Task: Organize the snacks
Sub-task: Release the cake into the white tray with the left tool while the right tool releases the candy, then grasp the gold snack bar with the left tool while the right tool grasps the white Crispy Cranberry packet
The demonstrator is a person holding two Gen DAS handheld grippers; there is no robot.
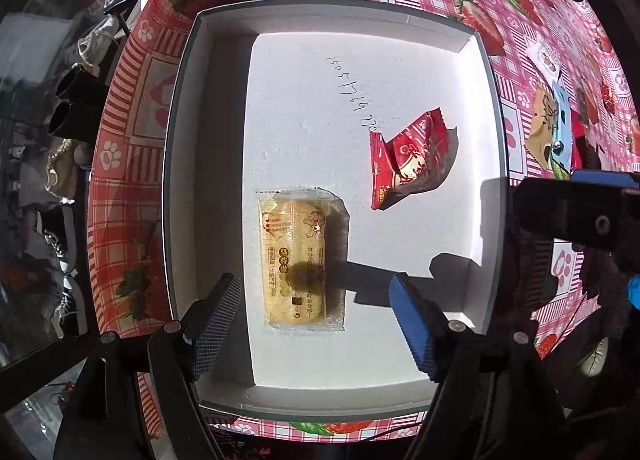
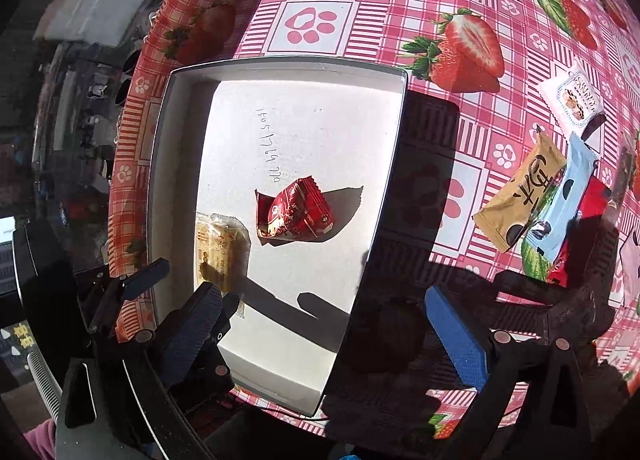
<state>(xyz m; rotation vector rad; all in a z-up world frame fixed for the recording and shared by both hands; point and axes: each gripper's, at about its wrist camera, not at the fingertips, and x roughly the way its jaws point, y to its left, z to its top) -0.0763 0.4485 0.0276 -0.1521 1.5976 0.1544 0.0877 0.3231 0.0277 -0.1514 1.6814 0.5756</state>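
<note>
Hovering over white box (image 1: 224,139) | left tool (image 1: 316,296) wide, empty | right tool (image 2: 324,312) wide, empty

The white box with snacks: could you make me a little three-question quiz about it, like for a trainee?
1. How many snacks lie in the box?
2. True or false: the left claw grips the yellow packet.
3. Which snack in the box lies nearer the loose snacks on the tablecloth: a) red packet, b) yellow packet?

Key: 1. Two. 2. False; its jaws stand open, apart from the packet. 3. a.
</note>
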